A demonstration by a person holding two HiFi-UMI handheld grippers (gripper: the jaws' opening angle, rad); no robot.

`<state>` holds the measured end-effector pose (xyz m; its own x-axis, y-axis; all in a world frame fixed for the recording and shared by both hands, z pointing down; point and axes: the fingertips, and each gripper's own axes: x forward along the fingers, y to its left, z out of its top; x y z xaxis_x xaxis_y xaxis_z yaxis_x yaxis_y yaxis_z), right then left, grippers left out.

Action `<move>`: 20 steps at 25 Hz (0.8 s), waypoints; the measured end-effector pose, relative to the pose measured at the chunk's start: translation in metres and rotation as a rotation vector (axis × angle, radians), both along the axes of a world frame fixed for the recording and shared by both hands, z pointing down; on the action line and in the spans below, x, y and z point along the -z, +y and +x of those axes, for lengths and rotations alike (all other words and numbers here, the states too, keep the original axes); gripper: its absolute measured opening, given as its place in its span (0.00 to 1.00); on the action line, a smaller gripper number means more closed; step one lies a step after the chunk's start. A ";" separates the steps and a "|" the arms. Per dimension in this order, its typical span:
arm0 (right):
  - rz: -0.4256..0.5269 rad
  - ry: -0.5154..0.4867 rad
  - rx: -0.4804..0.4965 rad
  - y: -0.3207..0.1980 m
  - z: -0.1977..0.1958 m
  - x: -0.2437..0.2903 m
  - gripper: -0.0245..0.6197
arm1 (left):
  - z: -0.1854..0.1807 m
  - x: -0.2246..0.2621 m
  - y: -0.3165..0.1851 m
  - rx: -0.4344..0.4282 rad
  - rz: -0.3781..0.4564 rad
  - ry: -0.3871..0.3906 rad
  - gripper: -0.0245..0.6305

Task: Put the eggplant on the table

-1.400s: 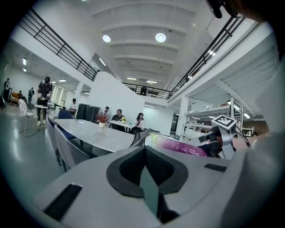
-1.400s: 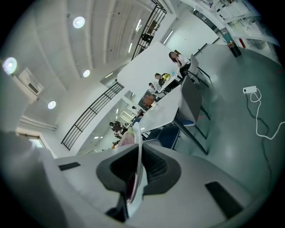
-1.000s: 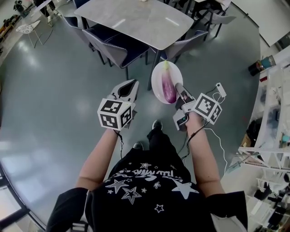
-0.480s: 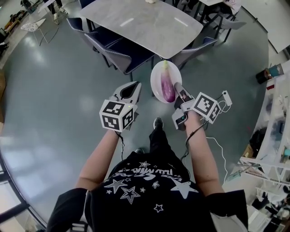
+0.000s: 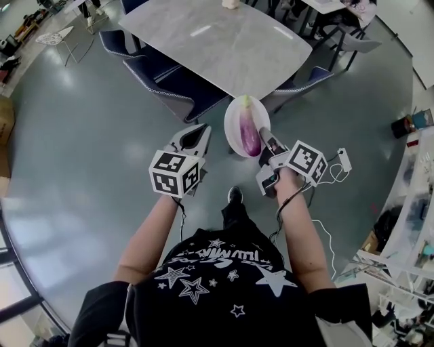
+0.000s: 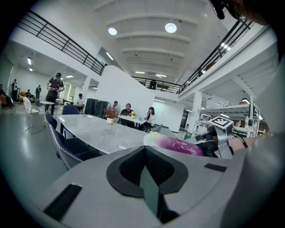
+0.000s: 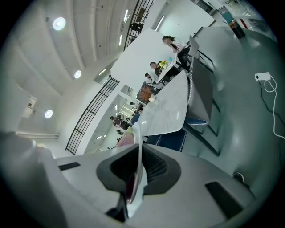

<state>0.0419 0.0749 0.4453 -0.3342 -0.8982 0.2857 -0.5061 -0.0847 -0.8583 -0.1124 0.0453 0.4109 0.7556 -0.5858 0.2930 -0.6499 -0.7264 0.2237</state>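
Note:
A purple eggplant (image 5: 249, 133) with a green stem lies on a white plate (image 5: 235, 122) held in the air just short of the grey marble table (image 5: 217, 37). My right gripper (image 5: 265, 134) is shut on the plate's near rim; the right gripper view shows the plate (image 7: 138, 147) edge-on between the jaws. To the left of the plate, my left gripper (image 5: 201, 129) is shut with nothing in it. In the left gripper view the eggplant (image 6: 178, 144) shows past the shut jaws, with the table (image 6: 100, 131) behind it.
Dark blue chairs (image 5: 173, 78) stand along the table's near side, another (image 5: 302, 78) at its right corner. A small object (image 5: 230, 4) sits on the far table edge. Shelving (image 5: 413, 223) lines the right wall. Several people (image 6: 129, 111) sit at a distant table.
The person has walked toward the table. The plate with the eggplant, still in the right gripper, is now closer to the table's near edge. Both grippers kept their states.

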 end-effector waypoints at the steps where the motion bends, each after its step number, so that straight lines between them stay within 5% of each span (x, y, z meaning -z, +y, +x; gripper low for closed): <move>1: -0.003 -0.002 0.006 -0.007 0.005 -0.001 0.07 | 0.005 -0.001 -0.006 0.004 -0.002 -0.005 0.05; 20: -0.013 -0.029 0.130 -0.108 0.094 -0.008 0.07 | 0.100 -0.003 -0.095 0.115 -0.009 -0.025 0.05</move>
<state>0.1356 -0.0336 0.4533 -0.4557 -0.8431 0.2854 -0.4887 -0.0309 -0.8719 -0.0125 -0.0495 0.4139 0.6762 -0.6653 0.3164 -0.7340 -0.6451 0.2121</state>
